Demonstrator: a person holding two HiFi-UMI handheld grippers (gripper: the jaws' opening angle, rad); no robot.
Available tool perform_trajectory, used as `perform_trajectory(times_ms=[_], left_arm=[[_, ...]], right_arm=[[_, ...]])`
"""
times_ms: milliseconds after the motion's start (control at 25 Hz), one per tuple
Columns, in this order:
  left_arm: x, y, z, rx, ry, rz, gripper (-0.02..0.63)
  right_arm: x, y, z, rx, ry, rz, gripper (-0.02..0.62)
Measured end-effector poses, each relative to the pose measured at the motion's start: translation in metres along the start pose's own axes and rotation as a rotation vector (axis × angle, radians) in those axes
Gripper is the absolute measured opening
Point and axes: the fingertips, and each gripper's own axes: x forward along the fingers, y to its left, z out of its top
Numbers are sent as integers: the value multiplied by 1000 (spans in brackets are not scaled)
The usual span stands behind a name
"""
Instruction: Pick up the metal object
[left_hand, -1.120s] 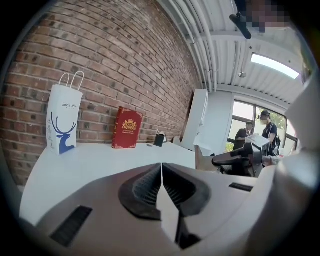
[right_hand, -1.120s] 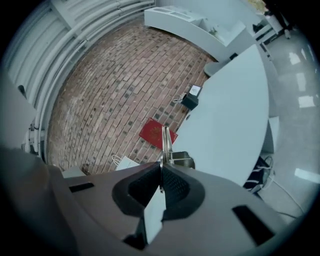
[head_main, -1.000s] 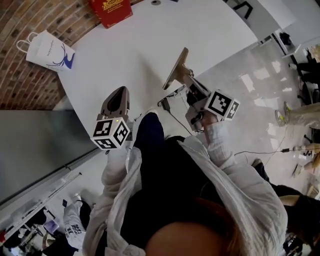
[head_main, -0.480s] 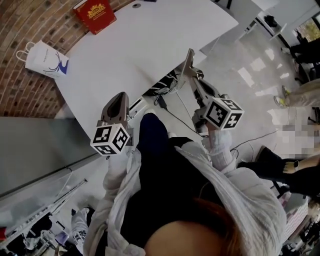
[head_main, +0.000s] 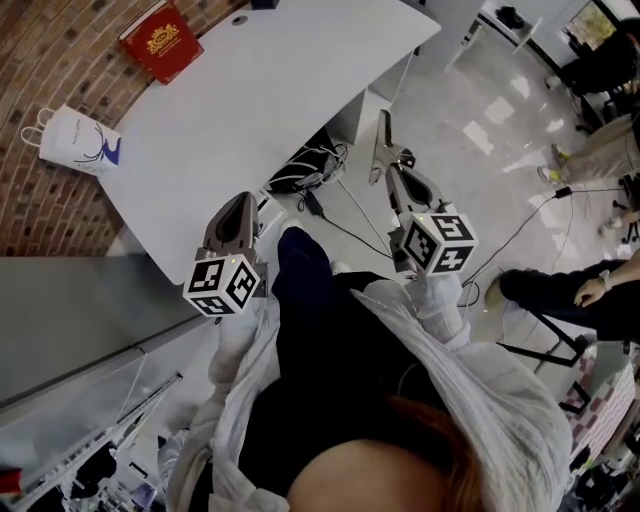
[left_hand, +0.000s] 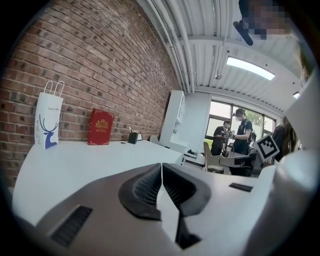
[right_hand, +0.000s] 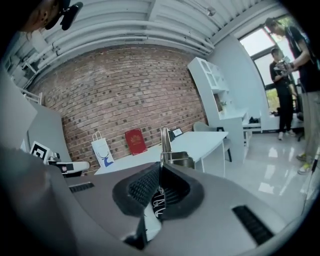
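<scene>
A brick wall (head_main: 60, 60) backs the long white table (head_main: 260, 100) ahead of me, with glossy pale floor (head_main: 480, 130) to its right. The thin, flat, silvery metal object (right_hand: 165, 142) is off the table: it sits in my right gripper (right_hand: 160, 170), whose ribbed black pads are pressed onto its lower end, so that part is hidden. In the right gripper view it stands up out of the jaws as a narrow strip, with a boxier metal part just beside it; I cannot make out its full shape. From the head view the metal object (head_main: 382, 140) hangs beyond the table's near edge, over the floor, and my right gripper (head_main: 393, 178) points away from me.

My left gripper (left_hand: 161, 167) has its pads pressed together with nothing between them. In the head view my left gripper (head_main: 240, 200) hovers at the table's near corner.

A bundle of dark cables (head_main: 305, 175) lies under the table edge, between the two grippers. Farther off on the table stand a red rectangular box with gold print (left_hand: 100, 127) and a white paper bag with a blue deer (left_hand: 48, 120); what is in the bag is hidden. A small dark pot (left_hand: 132, 137) holds something thin, too small to tell. People (left_hand: 242, 132) stand by the window.
</scene>
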Motion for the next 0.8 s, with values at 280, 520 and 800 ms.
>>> perform_trajectory(times_ms=[280,520,800], left_arm=[[8,-12,-4,10,5,-42,21],[10,-18,-6,13,10,-65,21],[11,-22,-8,7,14,-67,21]], right_arm=[[-14,-5,-5,15,-17,-22,12],[-18,1,-5,27,-22,-10,14],[-16,3,-2,15,-13,1,12]])
